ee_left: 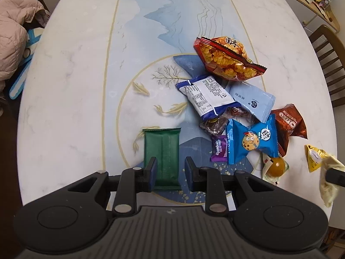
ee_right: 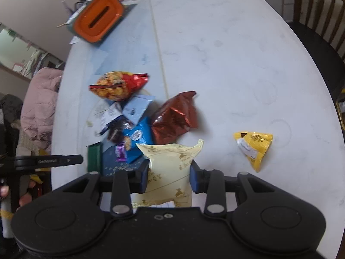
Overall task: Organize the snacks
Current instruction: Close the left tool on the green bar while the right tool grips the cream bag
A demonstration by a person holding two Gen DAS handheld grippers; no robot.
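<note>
The right hand-held gripper (ee_right: 169, 178) clamps a cream packet (ee_right: 170, 172), its lower end hidden, while the left hand-held gripper (ee_left: 170, 172) gapes around a green packet (ee_left: 162, 153) on the desk (ee_left: 75, 86).

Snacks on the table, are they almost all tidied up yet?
Not nearly. Set apart so far: only the yellow triangle packet. In hand: the right gripper holds a cream packet, and the left gripper is open around the green packet. Left: the heap, like the orange crisp bag and blue cookie packet.
</note>
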